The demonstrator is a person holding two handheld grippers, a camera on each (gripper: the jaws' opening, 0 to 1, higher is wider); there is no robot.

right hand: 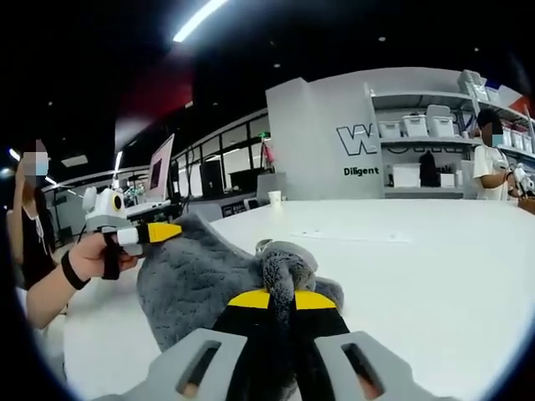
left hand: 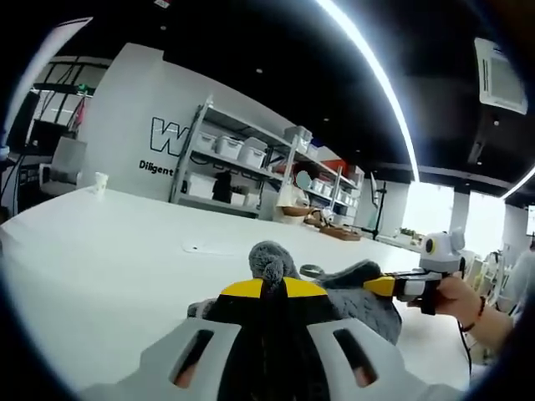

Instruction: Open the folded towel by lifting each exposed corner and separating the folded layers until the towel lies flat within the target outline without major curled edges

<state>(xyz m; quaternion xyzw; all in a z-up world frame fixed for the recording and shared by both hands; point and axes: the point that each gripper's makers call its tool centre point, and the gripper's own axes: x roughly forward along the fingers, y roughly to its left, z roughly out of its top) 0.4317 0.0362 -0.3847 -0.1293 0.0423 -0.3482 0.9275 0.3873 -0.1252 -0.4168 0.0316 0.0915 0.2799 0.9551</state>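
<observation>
**Grey towel held up off the white table, a gripper at each end**

Wide white table [left hand: 109, 251], smooth and matte, running back to a grey wall with dark lettering [right hand: 361, 140]. Metal shelving [left hand: 242, 159] stacked with pale storage bins stands against that wall, a small white cup [left hand: 100, 182] sits far back on the tabletop, and a long light strip [left hand: 368, 75] cuts across the black ceiling.

Now the towel [right hand: 196, 280]: plush, fuzzy, dark grey, bunched into soft folds rather than flat, sagging between the two tools just above the table. The left gripper [left hand: 272, 288], yellow-tipped on black jaws, is clamped on a puckered tuft of the towel. The right gripper [right hand: 280, 299] is likewise pinched tight on a rolled knot of the fabric. In the right gripper view, a person's hand [right hand: 88, 263] wearing a dark wristband steadies the other tool at the towel's far corner.
</observation>
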